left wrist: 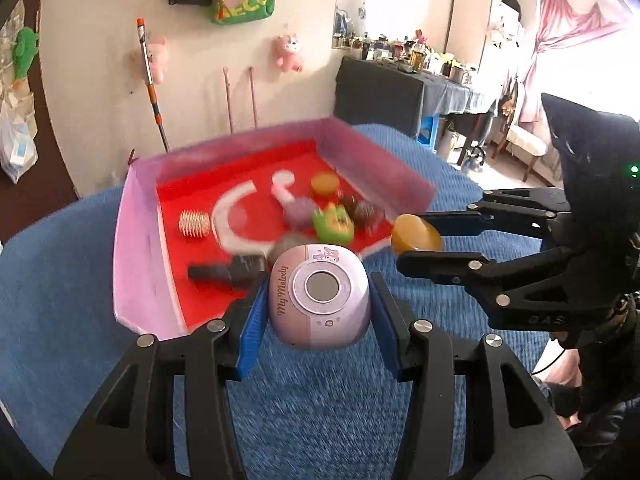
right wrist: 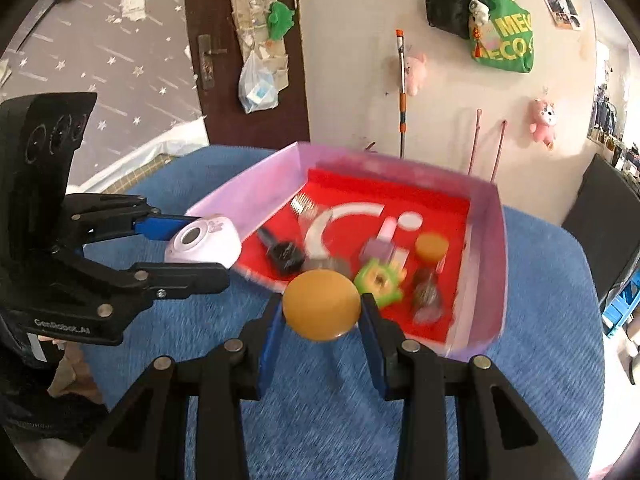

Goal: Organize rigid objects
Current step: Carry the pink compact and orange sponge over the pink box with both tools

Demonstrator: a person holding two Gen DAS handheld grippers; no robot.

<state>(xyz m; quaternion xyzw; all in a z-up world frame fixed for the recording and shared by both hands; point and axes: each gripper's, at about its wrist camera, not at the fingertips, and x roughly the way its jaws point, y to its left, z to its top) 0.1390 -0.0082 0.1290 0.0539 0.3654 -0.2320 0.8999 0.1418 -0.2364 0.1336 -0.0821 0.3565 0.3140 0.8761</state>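
**Holding two items at the near edge of the pink box**

Gripping a lilac toy camera (left wrist: 319, 296) in your left hand-held gripper (left wrist: 318, 300), you have both blue pads pressed against its sides, lens face turned toward the wrist camera and the "My Melody" lettering readable on its left flank. It hangs clear of the blue cloth (left wrist: 60, 280) that covers the bench, just in front of the near rim of the pink box (left wrist: 136, 248).

Your right hand-held gripper (right wrist: 320, 312) is clamped on an orange disc (right wrist: 321, 305), one pad on each side of it, also lifted off the cloth and just short of the box's near edge. In the left wrist view the same disc (left wrist: 417, 234) shows between the right fingers, beside the box's right-hand corner.

Inside the box, on its red floor, lie a silver ribbed roller (left wrist: 194, 223) near the left wall, a black key-shaped piece (left wrist: 228, 271) at the front, a green toy with a face (left wrist: 333, 224) in the middle, a second orange disc (left wrist: 325, 183) toward the back right, and a dark round object (left wrist: 362, 210) beside the green toy. Motion blur smears most of these, so finer detail cannot be told. The two grippers sit side by side, apart from each other, both angled toward the box.
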